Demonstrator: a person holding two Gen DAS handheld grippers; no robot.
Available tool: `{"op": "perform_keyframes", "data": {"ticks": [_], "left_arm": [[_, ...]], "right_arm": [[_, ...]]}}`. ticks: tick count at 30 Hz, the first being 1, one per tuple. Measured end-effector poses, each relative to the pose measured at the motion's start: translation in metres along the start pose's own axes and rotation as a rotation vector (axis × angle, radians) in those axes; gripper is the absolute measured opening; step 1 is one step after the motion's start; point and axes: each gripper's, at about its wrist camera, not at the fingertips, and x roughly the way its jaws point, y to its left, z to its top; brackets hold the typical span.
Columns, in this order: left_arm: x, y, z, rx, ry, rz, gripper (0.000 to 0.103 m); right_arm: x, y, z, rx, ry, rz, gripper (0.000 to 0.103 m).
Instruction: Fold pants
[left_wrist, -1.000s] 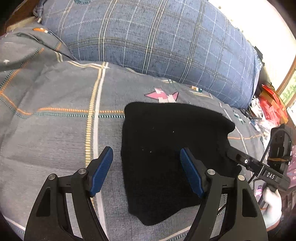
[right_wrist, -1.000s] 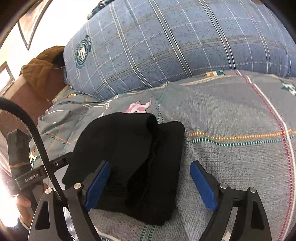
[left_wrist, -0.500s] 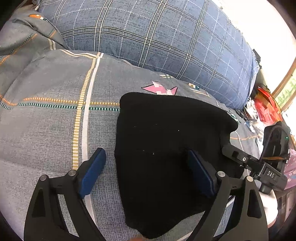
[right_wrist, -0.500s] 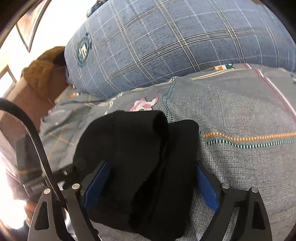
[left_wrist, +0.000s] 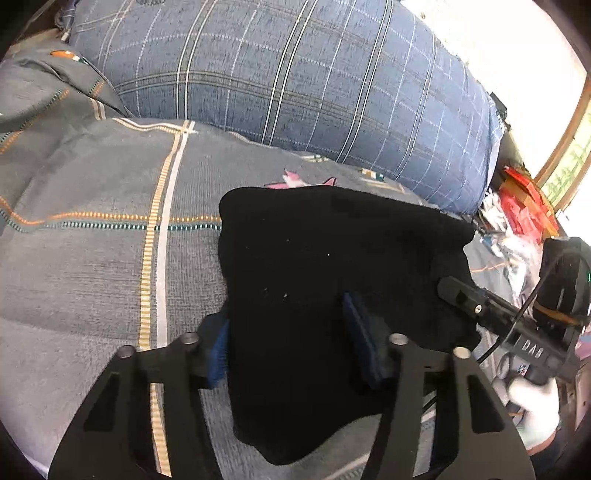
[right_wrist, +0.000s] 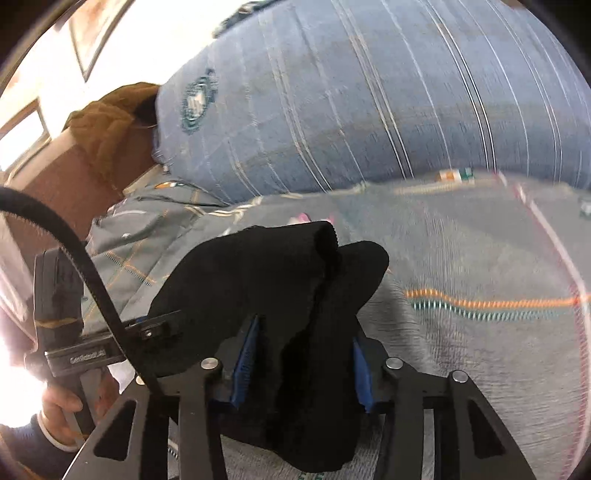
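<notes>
Slippage is the risk: both tools pinch thick folded pants (left_wrist: 332, 280) between their pads, left gripper (left_wrist: 291, 343) and right gripper (right_wrist: 301, 363) alike. Layers ahead of the right fingers (right_wrist: 245, 354) already gape, so lifting unevenly could spill the fold onto the bedspread (left_wrist: 92, 266).

The pants (left_wrist: 332, 277) are plain black, flecked with a few white specks of lint. The bedspread (left_wrist: 92, 258) under them is grey, crossed by a white and yellow-dashed stripe and by orange and teal dashed lines, with a small pink motif (left_wrist: 291, 181) at 12 o'clock of the pants. The pillow (left_wrist: 295, 81) is blue-grey plaid with white and dark lines and a round teal emblem (right_wrist: 197, 99). The left gripper (left_wrist: 291, 343) and right gripper (right_wrist: 301, 358) are black with blue pads. At 10 o'clock in the right wrist view sits a mustard-brown fabric (right_wrist: 107, 122).
</notes>
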Motion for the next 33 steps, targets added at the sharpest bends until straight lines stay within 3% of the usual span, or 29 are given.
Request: {"op": "perform_keyframes", "data": {"ticks": [2,11,23,33], "left_arm": [[-0.009,-0.005,0.002,0.011,-0.011,0.004,0.046],[-0.041,-0.025,0.022,0.079,-0.076,0.017,0.046],[-0.014,-0.031,0.068,0.121,-0.077,0.071,0.046],[0.029,-0.027,0.092,0.115,-0.031,0.099,0.046]], "right_arm": [[-0.005,0.007,0.0,-0.025,-0.003,-0.01,0.042],[-0.027,0.021,0.01,-0.011,-0.063,0.032,0.042],[-0.007,0.015,0.056,-0.032,-0.095,-0.004,0.042],[0.029,-0.001,0.071,0.003,-0.085,-0.018,0.042]]}}
